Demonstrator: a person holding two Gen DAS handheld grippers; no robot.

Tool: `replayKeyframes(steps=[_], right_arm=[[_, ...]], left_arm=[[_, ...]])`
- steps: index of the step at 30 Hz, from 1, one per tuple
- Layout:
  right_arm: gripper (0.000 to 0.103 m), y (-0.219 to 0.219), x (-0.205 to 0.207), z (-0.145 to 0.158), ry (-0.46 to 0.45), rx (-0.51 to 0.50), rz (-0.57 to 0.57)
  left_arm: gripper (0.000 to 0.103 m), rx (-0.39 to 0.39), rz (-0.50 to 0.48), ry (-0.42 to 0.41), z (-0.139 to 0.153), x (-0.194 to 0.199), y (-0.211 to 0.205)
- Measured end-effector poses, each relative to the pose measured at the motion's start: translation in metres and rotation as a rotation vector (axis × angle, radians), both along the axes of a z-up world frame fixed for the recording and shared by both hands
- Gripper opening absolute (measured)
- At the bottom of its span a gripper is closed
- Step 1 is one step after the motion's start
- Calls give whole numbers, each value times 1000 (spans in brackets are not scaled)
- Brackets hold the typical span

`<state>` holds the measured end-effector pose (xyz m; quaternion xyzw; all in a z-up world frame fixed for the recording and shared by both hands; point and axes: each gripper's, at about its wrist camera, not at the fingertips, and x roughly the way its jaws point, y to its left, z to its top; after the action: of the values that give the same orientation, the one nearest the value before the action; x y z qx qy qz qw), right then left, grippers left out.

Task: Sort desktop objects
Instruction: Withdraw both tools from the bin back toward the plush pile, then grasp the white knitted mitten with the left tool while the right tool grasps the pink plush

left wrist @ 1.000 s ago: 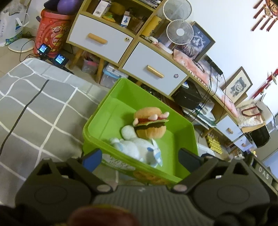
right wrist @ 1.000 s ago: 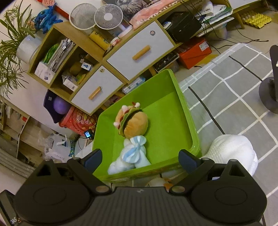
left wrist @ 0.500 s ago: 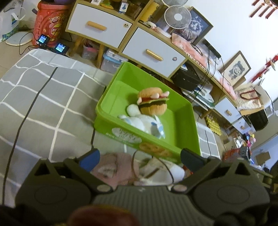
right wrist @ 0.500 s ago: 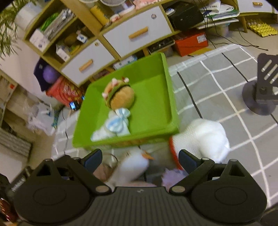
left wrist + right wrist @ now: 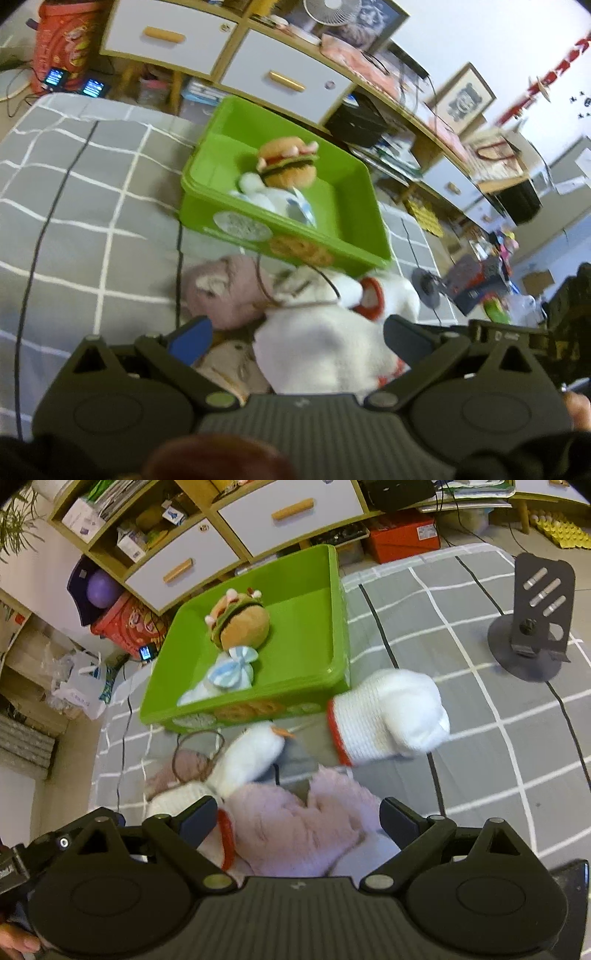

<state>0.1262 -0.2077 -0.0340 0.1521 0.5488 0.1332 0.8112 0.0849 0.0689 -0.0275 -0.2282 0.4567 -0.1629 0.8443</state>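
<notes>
Plush pile (image 5: 295, 823) newly beneath both open tongs.

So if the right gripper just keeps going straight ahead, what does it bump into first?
Most likely the fluffy pink plush toy, which sits right between the open fingers of the right gripper. The white plush toy and green bin lie further on. Depth is hard to judge here.
</notes>
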Motion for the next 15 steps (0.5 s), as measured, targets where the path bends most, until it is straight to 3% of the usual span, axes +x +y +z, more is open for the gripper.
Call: replayKeyframes(steps=[4, 15], right_arm=[[95, -5, -5, -4, 12, -28, 3], [95, 15, -11, -26, 64, -102, 120]], left_arm=[[102, -18, -31, 18, -3, -5, -8], [102, 42, -100, 27, -11, -2, -38]])
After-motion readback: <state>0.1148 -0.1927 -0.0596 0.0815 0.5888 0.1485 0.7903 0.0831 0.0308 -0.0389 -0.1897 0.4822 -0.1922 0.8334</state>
